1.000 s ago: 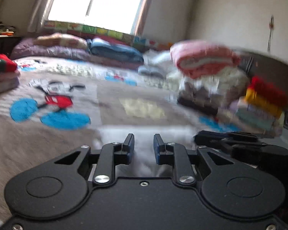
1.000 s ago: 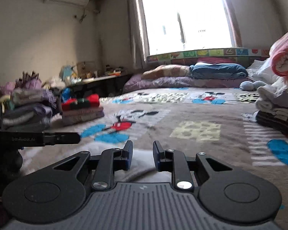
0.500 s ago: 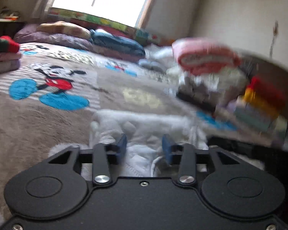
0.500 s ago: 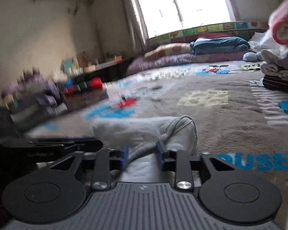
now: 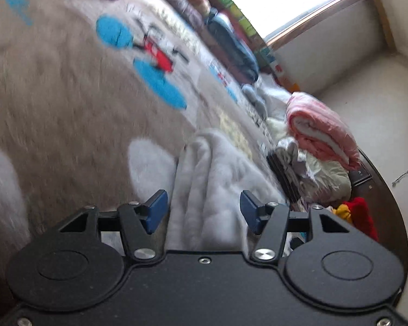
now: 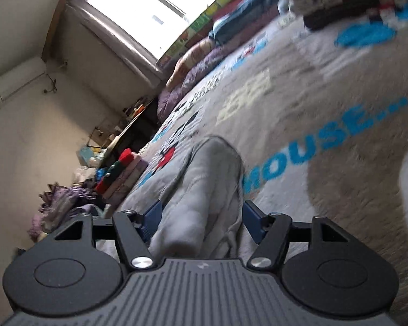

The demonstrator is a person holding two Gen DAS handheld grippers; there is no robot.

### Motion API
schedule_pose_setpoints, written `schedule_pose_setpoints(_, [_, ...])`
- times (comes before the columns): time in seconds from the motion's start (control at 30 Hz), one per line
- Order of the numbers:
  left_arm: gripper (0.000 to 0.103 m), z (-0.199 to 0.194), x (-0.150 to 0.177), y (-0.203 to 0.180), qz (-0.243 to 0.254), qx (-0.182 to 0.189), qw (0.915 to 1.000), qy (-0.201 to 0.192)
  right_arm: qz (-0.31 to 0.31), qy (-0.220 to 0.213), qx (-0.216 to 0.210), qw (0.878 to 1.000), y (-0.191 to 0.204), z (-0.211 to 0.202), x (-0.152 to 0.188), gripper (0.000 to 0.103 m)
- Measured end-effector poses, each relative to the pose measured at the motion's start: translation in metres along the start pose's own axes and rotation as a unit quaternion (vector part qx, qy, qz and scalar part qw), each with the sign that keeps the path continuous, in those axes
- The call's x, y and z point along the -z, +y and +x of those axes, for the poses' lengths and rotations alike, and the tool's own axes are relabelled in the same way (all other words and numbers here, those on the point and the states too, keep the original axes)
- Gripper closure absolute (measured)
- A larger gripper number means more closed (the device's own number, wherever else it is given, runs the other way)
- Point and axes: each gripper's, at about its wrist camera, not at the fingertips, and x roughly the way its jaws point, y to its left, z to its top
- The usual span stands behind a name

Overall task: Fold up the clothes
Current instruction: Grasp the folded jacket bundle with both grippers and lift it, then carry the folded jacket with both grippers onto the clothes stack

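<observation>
A light grey quilted garment [image 5: 212, 179] lies bunched on the brown cartoon-print blanket [image 5: 54, 103]. My left gripper [image 5: 202, 212] is open, its blue pads [image 5: 156, 209] wide apart on either side of the garment's near end. In the right wrist view the same garment [image 6: 204, 190] runs forward as a long roll. My right gripper [image 6: 201, 220] is open too, with the fabric lying between its fingers. Both views are tilted and blurred.
A pile of folded clothes with a pink quilt [image 5: 321, 133] on top stands at the right of the bed. Another stack of folded clothes [image 6: 119, 174] sits at the left edge. Pillows and bedding [image 6: 220, 38] line the window side.
Both grippers have opened wide from nearly shut. Both cameras have rolled and dropped closer to the grey garment, which now lies between the fingers of each.
</observation>
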Motion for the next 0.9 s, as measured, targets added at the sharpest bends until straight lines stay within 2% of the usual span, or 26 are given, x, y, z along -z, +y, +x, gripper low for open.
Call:
schedule_pose_setpoints(0.1, [0.046,0.009,0.004,0.004,-0.015,-0.005,0.9996,0.022,0.038,0.026,-0.008,0.999,-0.012,0.012,0.001,0.036])
schedule_pose_setpoints(0.23, [0.047,0.018,0.004,0.0,-0.005,0.002,0.9993,0.037,0.048,0.052,-0.024,0.997,-0.017,0.022,-0.003,0.038])
schedule_pose_setpoints(0.3, [0.057,0.022,0.005,-0.003,0.004,0.005,0.9991,0.041,0.035,0.066,-0.025,0.997,-0.016,0.027,-0.003,0.045])
schedule_pose_setpoints(0.37, [0.065,0.022,0.004,-0.002,-0.01,0.021,0.9991,0.036,0.023,0.066,-0.026,0.997,-0.014,0.026,0.0,0.05])
schedule_pose_setpoints(0.47, [0.068,0.016,0.0,-0.008,-0.005,0.048,0.9985,0.025,0.035,0.052,-0.042,0.997,-0.015,0.021,0.002,0.059])
schedule_pose_setpoints(0.63, [0.068,0.019,-0.005,-0.025,0.006,0.089,0.996,0.009,0.034,0.022,-0.074,0.996,-0.011,0.008,-0.001,0.062])
schedule_pose_setpoints(0.77, [0.068,0.038,-0.015,-0.05,0.017,0.115,0.9931,0.015,0.032,-0.023,-0.089,0.995,-0.014,-0.008,-0.022,0.062])
schedule_pose_setpoints(0.9, [0.068,0.075,-0.032,-0.08,0.033,0.144,0.9885,0.032,0.025,-0.069,-0.099,0.992,-0.018,-0.023,-0.048,0.062])
